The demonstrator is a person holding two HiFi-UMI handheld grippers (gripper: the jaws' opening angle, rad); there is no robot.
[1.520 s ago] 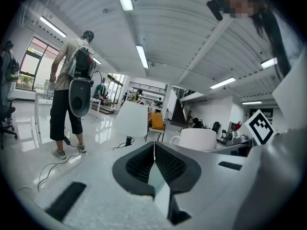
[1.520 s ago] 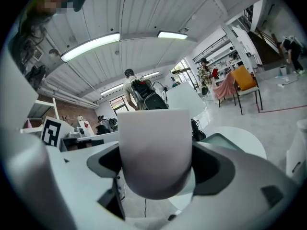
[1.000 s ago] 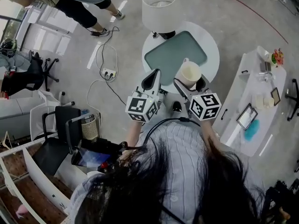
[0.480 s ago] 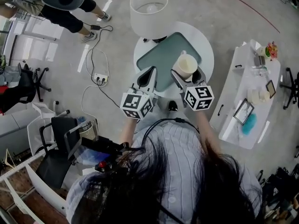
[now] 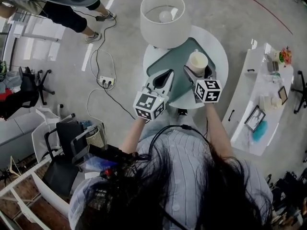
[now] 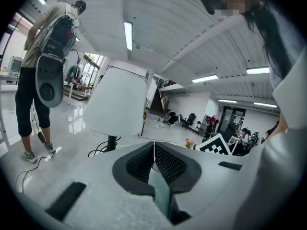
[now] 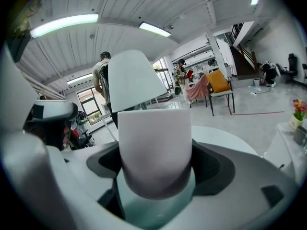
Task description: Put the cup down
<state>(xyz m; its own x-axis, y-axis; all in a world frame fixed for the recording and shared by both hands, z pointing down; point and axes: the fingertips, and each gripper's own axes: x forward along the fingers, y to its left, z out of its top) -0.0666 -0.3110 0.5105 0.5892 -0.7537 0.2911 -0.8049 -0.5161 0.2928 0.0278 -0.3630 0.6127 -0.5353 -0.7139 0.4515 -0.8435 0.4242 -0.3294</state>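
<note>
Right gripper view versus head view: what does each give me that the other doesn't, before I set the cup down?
Only the right gripper view: the cup's side wall clamped between the right gripper's jaws, with the teal mat showing just under its base; contact cannot be told.

Only the head view: the cup's open top, the left gripper beside it over the mat, and the mat's outline on the round table.

Both: the cup, the mat, the table and the lamp shade behind.

Open-plan office-lab: swivel chairs (image 5: pixel 27 86), strip lights (image 6: pixel 128 35).
</note>
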